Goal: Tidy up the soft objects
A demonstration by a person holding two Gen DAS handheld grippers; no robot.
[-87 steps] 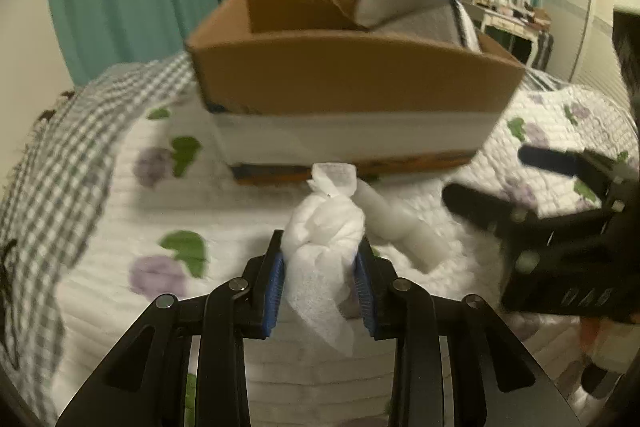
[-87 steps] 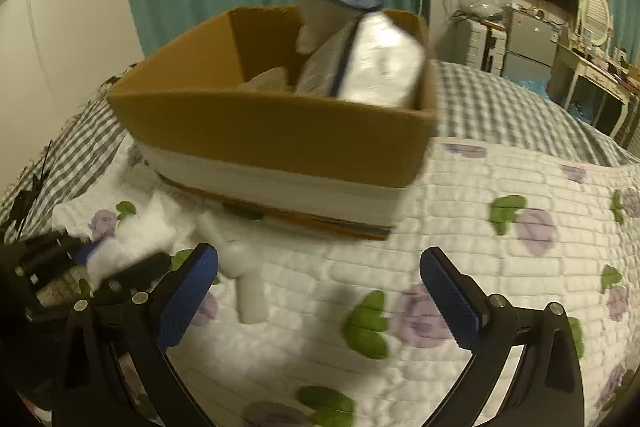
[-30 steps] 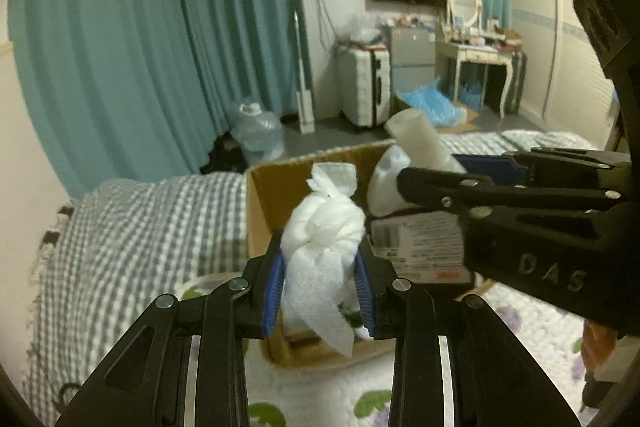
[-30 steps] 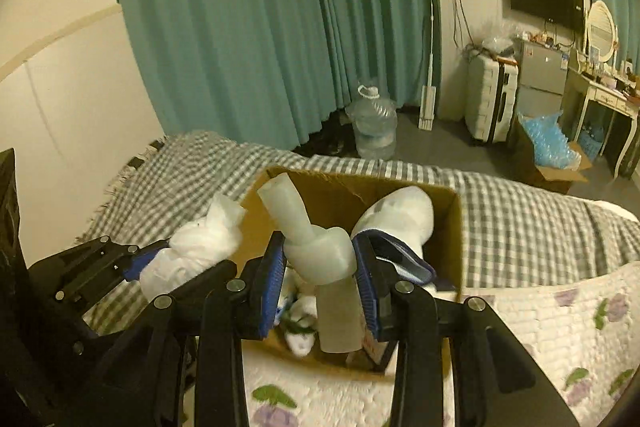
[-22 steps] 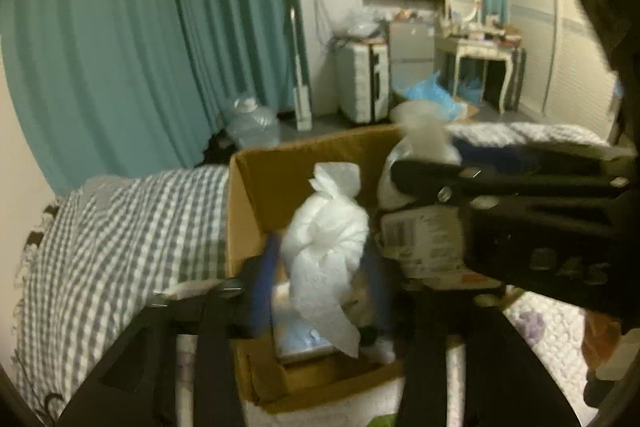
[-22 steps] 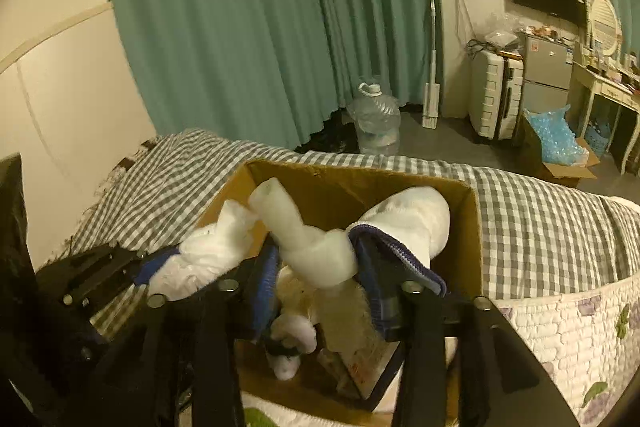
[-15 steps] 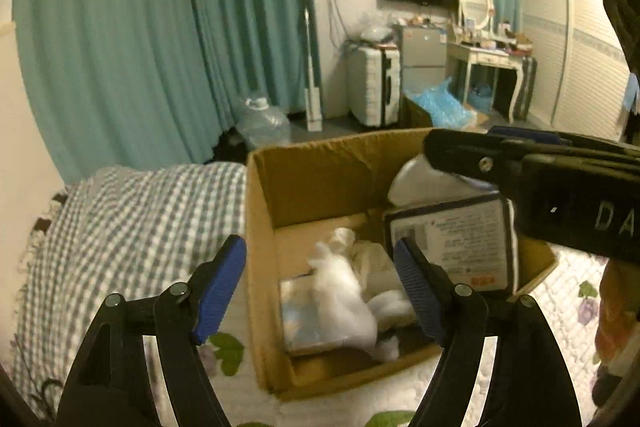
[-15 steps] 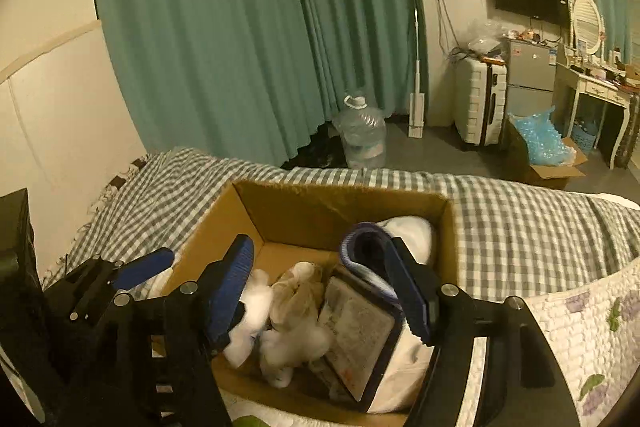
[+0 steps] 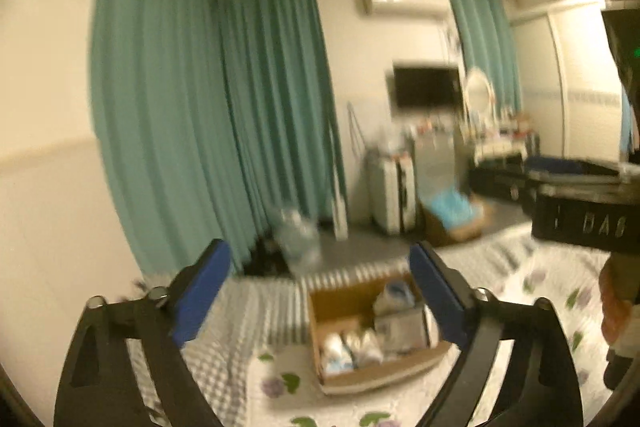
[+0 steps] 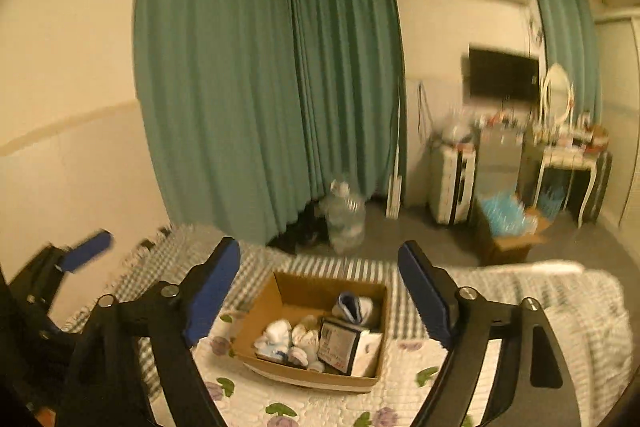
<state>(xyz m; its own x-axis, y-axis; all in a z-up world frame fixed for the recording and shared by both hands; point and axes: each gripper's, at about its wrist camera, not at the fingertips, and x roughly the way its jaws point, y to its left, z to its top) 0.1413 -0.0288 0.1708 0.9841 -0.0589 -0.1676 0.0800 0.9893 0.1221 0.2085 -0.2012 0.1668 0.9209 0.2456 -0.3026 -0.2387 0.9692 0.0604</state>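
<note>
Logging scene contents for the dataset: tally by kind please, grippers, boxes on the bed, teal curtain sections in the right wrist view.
Grippers: 2, left gripper and right gripper, both open and empty
Cardboard box on the bed: 1, with soft items inside
Teal curtain sections: 2, the corner drape and the curtain by the mirror
Total: 5

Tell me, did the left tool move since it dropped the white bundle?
Yes. The left tool has risen up and back; the cardboard box now looks smaller and lower in its view.
</note>
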